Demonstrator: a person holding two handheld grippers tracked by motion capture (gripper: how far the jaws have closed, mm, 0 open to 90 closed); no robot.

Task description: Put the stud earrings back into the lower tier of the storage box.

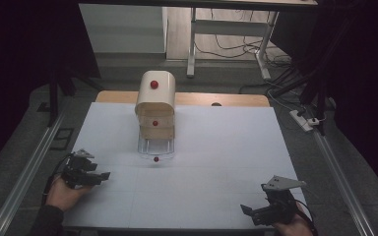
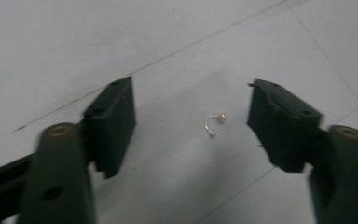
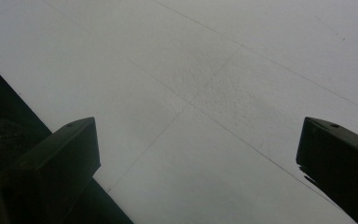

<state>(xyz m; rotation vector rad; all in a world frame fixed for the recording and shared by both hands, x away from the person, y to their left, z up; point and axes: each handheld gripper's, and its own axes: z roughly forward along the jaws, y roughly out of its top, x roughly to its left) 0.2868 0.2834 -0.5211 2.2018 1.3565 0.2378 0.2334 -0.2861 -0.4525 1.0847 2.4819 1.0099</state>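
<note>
A tiny curved metal ring (image 2: pixel 215 125) with a pearl-like bead at each end lies on the white table top. My left gripper (image 2: pixel 189 86) is low over it with its jaws apart on either side and neither pad touching it. In the high view the left gripper (image 1: pixel 106 175) is at the table's front left, pointing right. My right gripper (image 1: pixel 245 210) is at the front right corner, pointing left. Its jaws (image 3: pixel 198 123) stand wide open over bare table. A beige rounded box (image 1: pixel 155 101) with red knobs stands at the middle back, with a clear drawer (image 1: pixel 156 147) pulled out in front.
The white sheet (image 1: pixel 216 147) covers most of the table, and a wooden strip (image 1: pixel 236 100) shows along its far edge. Metal rails (image 1: pixel 27 167) run along the floor on both sides. A desk frame and cables (image 1: pixel 256 49) stand beyond the table.
</note>
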